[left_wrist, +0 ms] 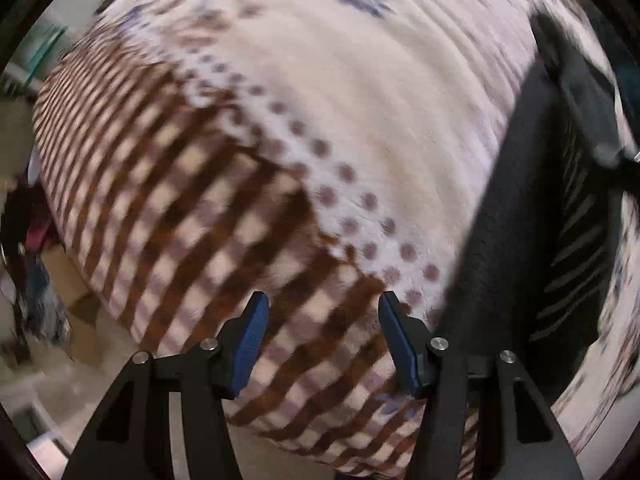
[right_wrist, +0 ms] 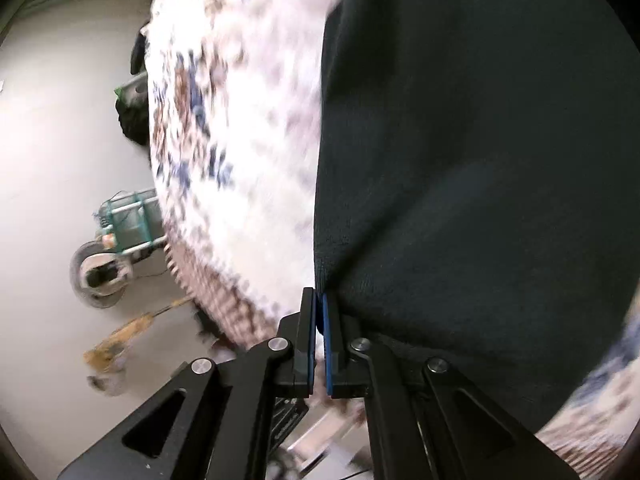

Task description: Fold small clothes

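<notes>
My right claw (right_wrist: 319, 312): clamped on dark knit garment's (right_wrist: 460, 160) edge | my left claw (left_wrist: 322, 320): half-open, empty, garment (left_wrist: 516, 220) lengthwise alongside on patterned fleece blanket (left_wrist: 340, 128).

A patterned blanket (left_wrist: 340, 128) (checks, dots) covers the surface.
</notes>
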`<state>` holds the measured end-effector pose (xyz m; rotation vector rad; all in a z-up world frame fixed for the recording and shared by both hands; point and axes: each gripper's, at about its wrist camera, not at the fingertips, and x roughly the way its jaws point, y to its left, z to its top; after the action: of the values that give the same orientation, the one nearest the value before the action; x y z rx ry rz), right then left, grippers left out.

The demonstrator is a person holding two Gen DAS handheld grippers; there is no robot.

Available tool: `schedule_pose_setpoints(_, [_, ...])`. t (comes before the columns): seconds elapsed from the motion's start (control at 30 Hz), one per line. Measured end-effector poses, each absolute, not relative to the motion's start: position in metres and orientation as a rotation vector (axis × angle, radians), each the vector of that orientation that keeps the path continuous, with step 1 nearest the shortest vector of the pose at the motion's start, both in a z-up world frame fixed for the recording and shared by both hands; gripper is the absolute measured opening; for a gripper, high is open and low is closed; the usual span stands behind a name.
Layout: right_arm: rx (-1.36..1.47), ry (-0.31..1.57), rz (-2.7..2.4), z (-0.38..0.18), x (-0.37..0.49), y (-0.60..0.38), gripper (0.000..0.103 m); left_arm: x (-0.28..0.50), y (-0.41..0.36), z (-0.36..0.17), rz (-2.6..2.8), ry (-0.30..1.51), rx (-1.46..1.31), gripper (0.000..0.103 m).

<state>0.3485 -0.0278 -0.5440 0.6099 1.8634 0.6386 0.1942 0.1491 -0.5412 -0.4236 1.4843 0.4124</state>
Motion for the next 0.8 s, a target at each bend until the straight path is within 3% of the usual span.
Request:
schedule_pose_setpoints(0.13, [0.812, 2.011, 0.738, -0.565, 0.342, -0.008, 0.008, 0.173, 0.159, -0.523, 0.434, 1.434, -0.524, 0.055])
schedule_pose_setpoints(0.4, [0.571, 1.846, 0.713, -0.524, 0.364, -0.048, 0.010, 0.165, 0.135, -0.506, 0.342, 1.405, -0.578, 0.055])
schedule_pose_setpoints(0.47, [0.467, 1.837, 0.692, -0.519, 0.361, -0.064, 0.017, 0.166, 0.117, -0.504, 0.335, 1.404, -0.527, 0.055])
schedule_pose_setpoints(0.53, [0.428, 1.851, 0.687, -0.523, 0.354, -0.081, 0.038, 0.174, 0.105, -0.506, 0.330, 1.418, -0.498, 0.055])
schedule_pose_setpoints(0.6, [0.384, 1.854, 0.640, -0.528, 0.346, -0.099, 0.045, 0.183, 0.097, -0.508, 0.304, 1.430, -0.513, 0.055])
schedule_pose_setpoints(0.8, [0.351, 1.825, 0.437, -0.561, 0.337, -0.163, 0.045, 0.213, 0.027, -0.510, 0.143, 1.411, -0.584, 0.055])
